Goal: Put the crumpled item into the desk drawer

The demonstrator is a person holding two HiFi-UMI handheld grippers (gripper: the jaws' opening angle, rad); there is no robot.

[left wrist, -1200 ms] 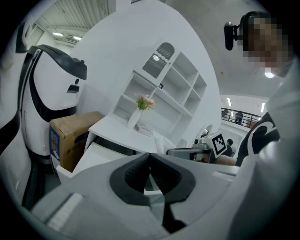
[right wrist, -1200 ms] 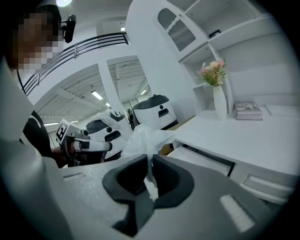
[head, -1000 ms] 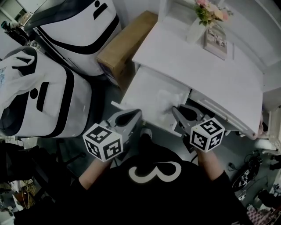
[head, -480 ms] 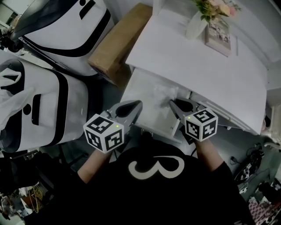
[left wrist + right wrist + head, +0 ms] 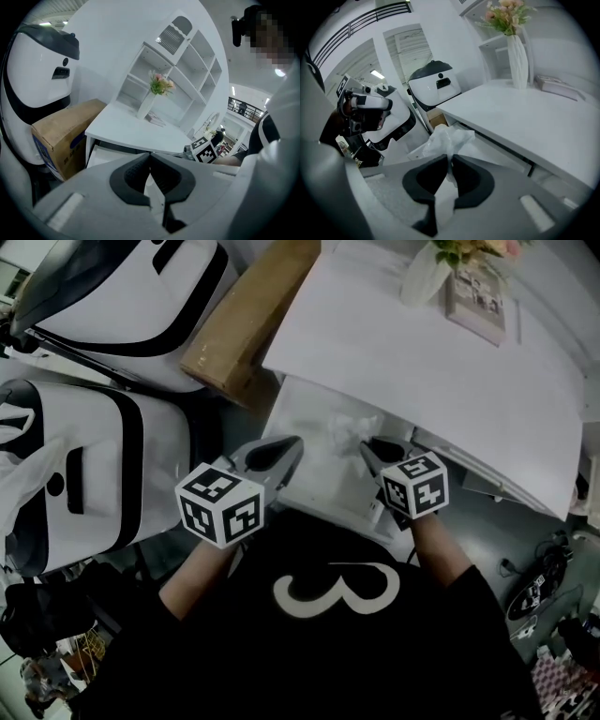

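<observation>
The crumpled item (image 5: 349,430) is over the drawer (image 5: 302,439), box (image 5: 234,334) to its left.

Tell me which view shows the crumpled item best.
Right gripper view: the item sits close up, pinched between the right tool's jaws. The head view shows it small, a white wad over the open drawer. The left gripper view doesn't show it clearly.

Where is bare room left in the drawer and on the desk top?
The drawer floor is bare between its left wall and the crumpled item pinched in the right gripper. The desk top is free from its front edge to the vase and book, the only crowded corner.
</observation>
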